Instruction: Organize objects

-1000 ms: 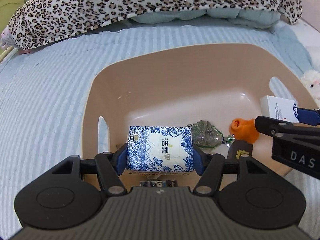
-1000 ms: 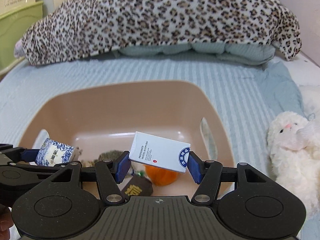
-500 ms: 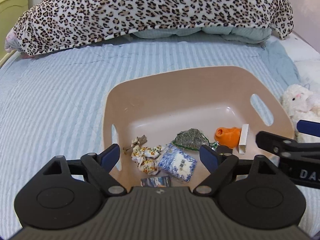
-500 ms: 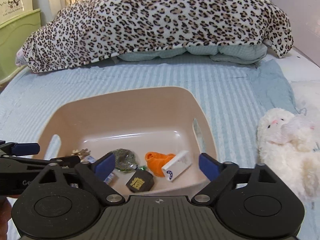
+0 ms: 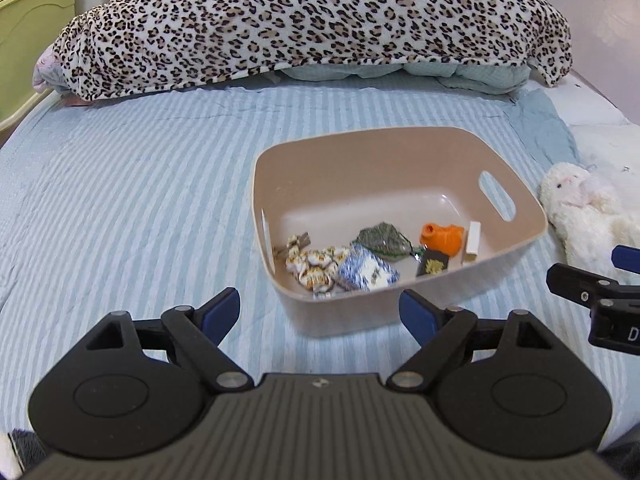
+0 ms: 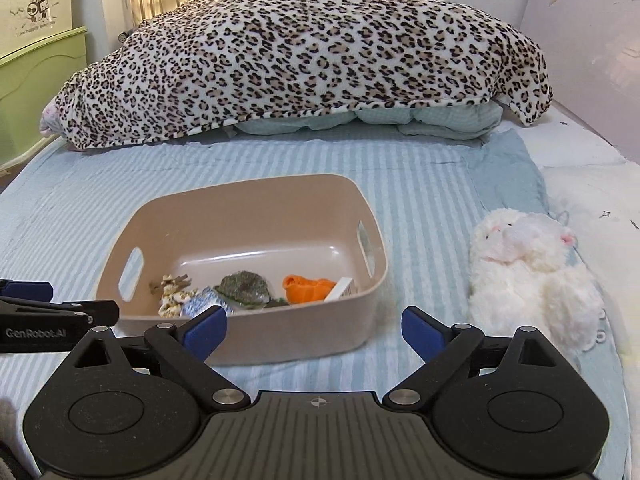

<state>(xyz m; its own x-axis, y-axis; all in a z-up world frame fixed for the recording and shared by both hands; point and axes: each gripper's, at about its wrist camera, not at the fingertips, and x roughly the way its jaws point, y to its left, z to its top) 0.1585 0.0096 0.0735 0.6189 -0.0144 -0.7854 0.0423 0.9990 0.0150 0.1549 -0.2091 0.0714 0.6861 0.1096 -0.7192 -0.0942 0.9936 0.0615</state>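
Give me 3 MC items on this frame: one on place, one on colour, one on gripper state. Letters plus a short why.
1. Where does the white plush toy lie?
A. inside the bin
B. on the bed, right of the bin
C. on the leopard blanket

2. What colour is the bin?
A. beige
B. green
C. blue

3. How do the jaws of the left gripper and right gripper stand?
A. both shut on items
B. only the left open
C. both open, holding nothing

Key: 1 B, the toy rests on the bedding beside the bin's right wall. 2 A, its walls are beige in both views. 3 C, each wrist view shows spread blue pads with nothing between them.
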